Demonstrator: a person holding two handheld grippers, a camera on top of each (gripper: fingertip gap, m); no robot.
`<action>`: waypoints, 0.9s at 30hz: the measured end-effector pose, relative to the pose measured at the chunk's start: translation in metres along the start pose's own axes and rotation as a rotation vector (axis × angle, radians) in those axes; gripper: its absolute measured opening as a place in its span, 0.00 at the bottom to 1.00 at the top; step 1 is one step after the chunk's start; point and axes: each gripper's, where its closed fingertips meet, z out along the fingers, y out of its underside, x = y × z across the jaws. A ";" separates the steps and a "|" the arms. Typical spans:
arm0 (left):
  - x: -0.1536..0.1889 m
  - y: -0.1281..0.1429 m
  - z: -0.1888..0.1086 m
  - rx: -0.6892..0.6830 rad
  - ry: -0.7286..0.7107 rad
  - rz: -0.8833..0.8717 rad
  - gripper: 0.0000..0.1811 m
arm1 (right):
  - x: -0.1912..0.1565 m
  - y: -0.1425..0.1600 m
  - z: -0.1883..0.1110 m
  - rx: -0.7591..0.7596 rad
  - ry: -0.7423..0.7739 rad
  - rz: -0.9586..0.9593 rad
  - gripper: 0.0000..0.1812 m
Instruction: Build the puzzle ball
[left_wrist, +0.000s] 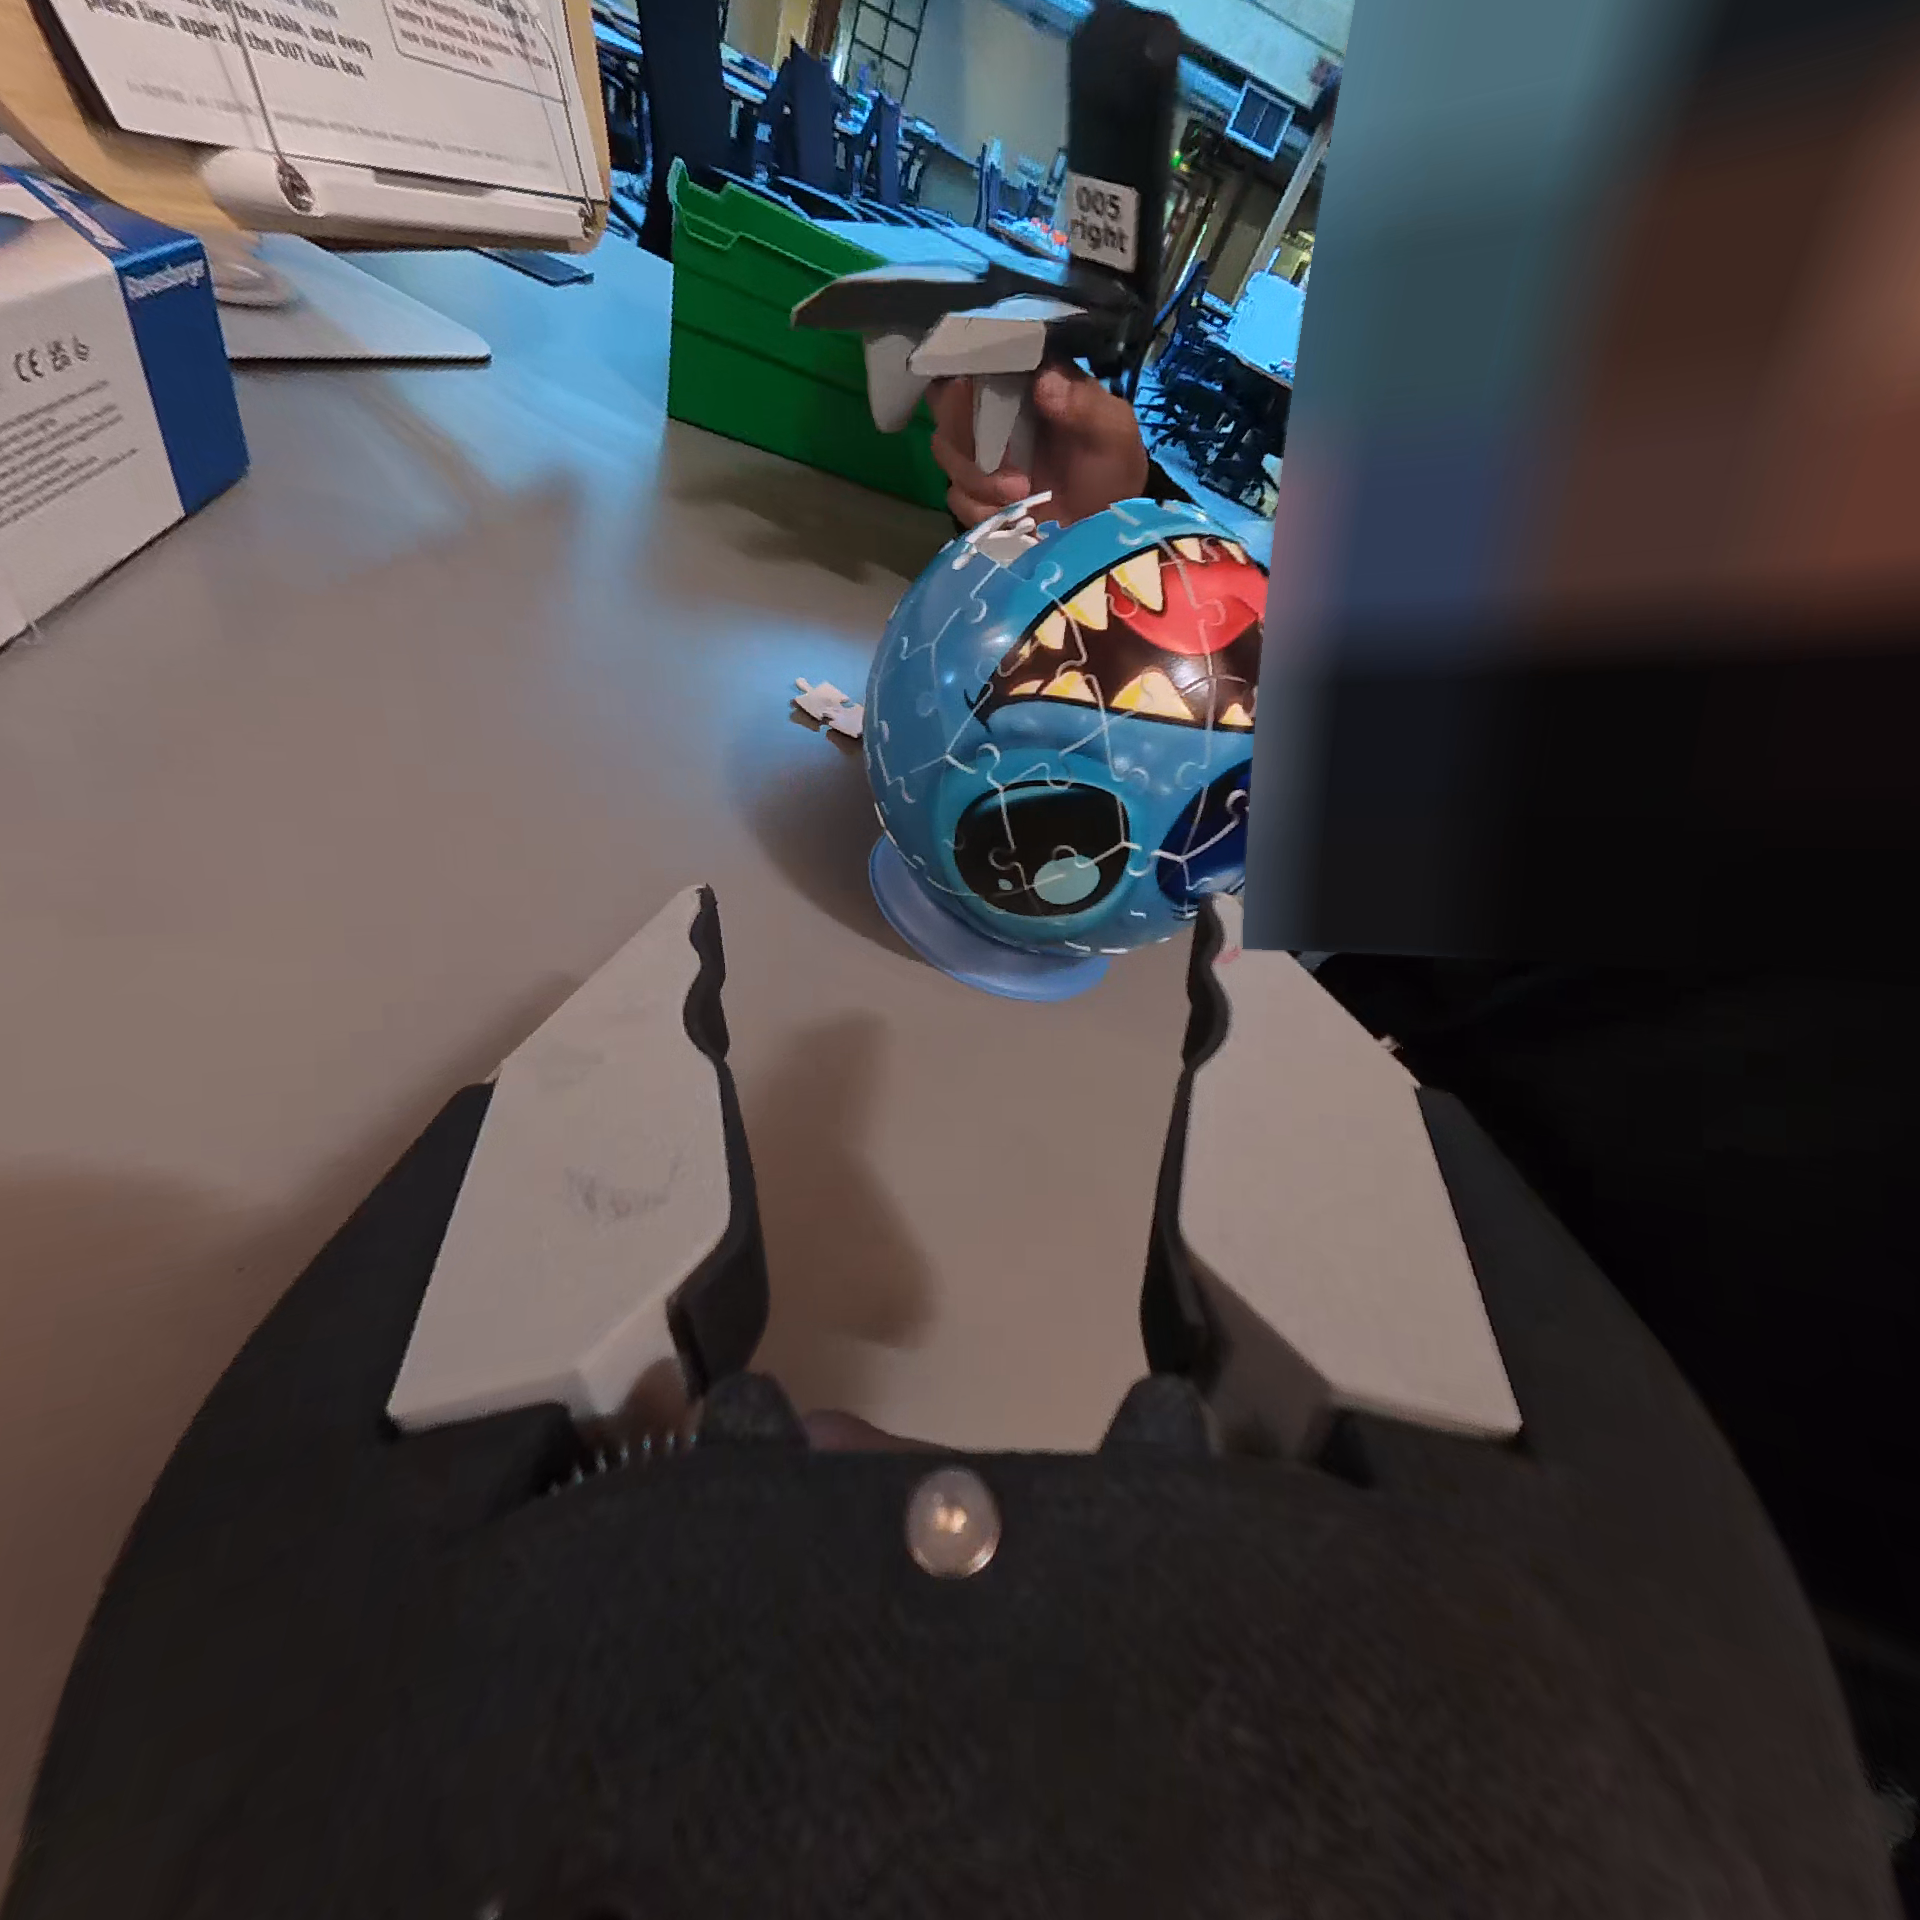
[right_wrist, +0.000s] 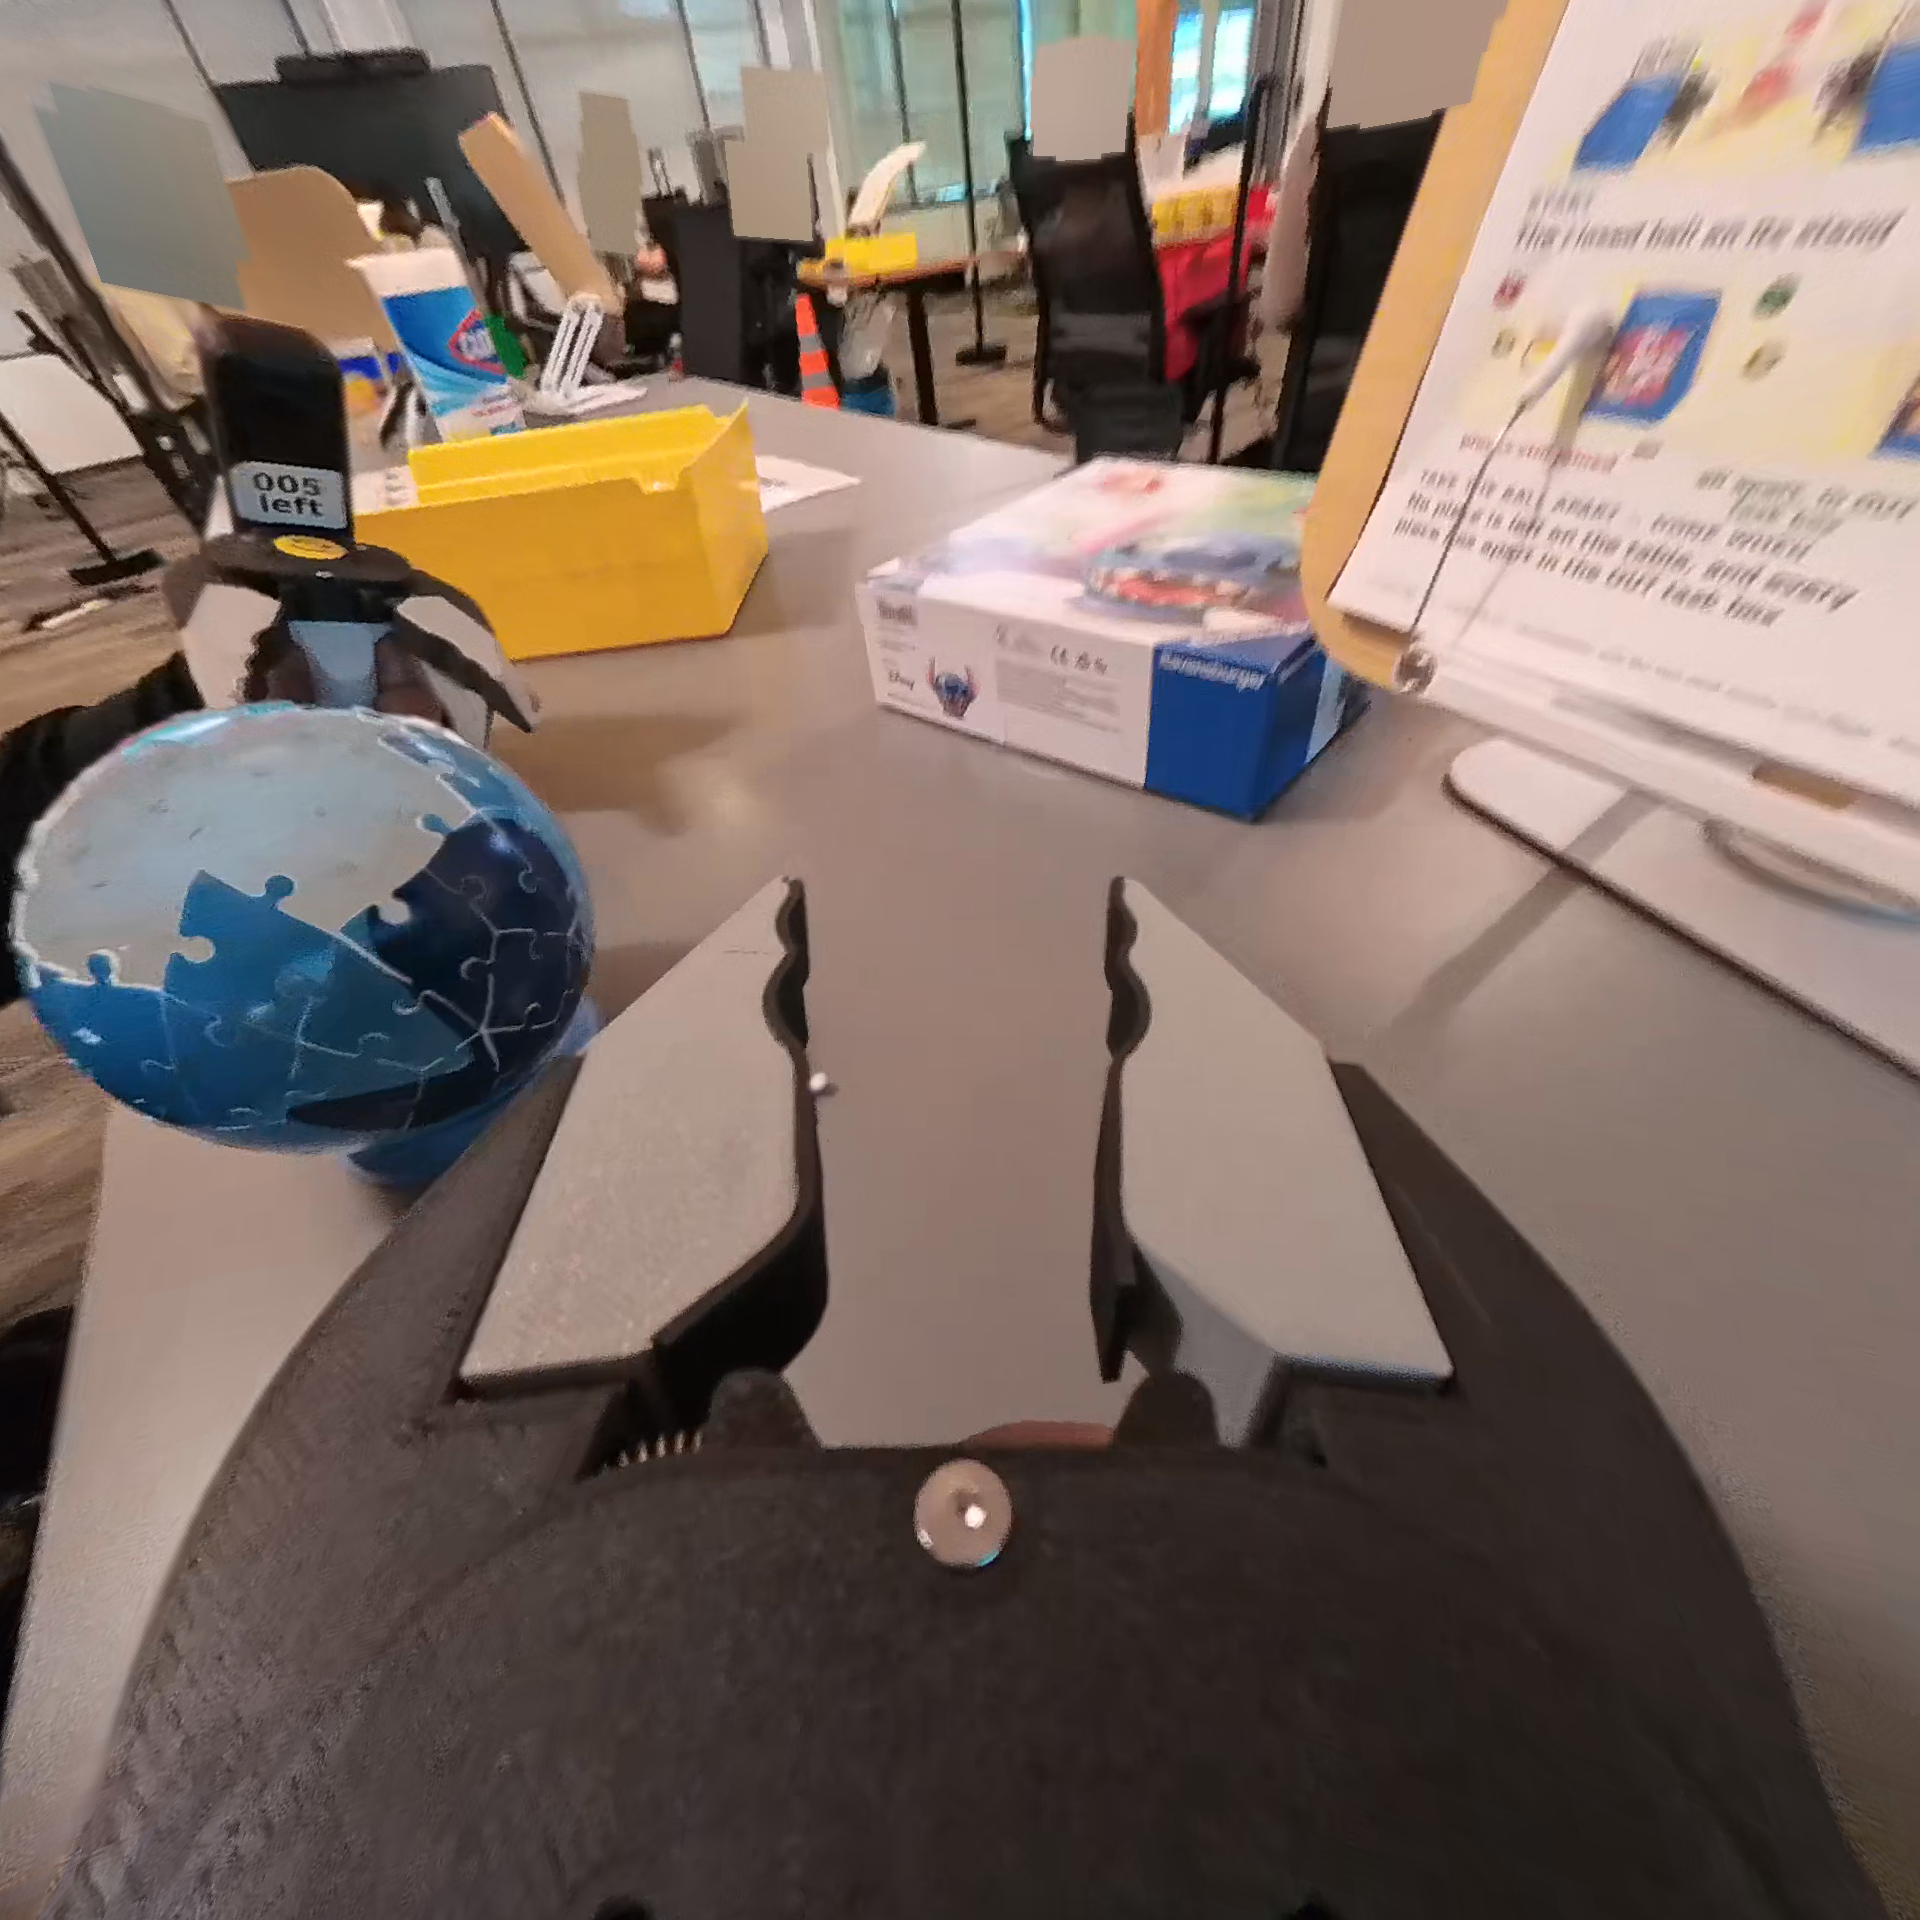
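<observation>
The puzzle ball (left_wrist: 1070, 727) is a blue sphere with a toothy mouth and a large eye, resting on a blue ring stand (left_wrist: 987, 961). In the right wrist view the ball (right_wrist: 301, 935) has a wide gap at its top that shows the white inside. A white piece (left_wrist: 1013, 520) sticks up at the ball's top edge. A loose piece (left_wrist: 826, 707) lies on the table beside the ball. My left gripper (left_wrist: 956, 914) is open and empty, just in front of the ball. My right gripper (right_wrist: 956, 894) is open and empty, to the right of the ball; it also shows above the ball (left_wrist: 951, 436).
A green bin (left_wrist: 769, 343) stands behind the ball. A yellow bin (right_wrist: 582, 530) sits at the far table edge. The puzzle box (right_wrist: 1101, 634) lies mid-table. An instruction sheet on a stand (right_wrist: 1662, 416) is at the right. The table's near-left edge (right_wrist: 94, 1195) is close to the ball. The left gripper's tips are roughly 25 cm from the right gripper's.
</observation>
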 end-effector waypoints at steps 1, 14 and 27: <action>0.001 0.000 0.002 -0.003 0.002 0.001 0.49 | -0.002 0.004 0.002 -0.022 -0.021 0.019 0.31; 0.002 -0.003 0.008 0.015 0.014 -0.008 0.48 | -0.016 0.040 0.023 -0.190 -0.064 -0.013 0.39; -0.010 -0.006 0.011 0.029 -0.073 -0.007 0.47 | -0.030 0.081 0.038 -0.377 -0.098 -0.132 0.40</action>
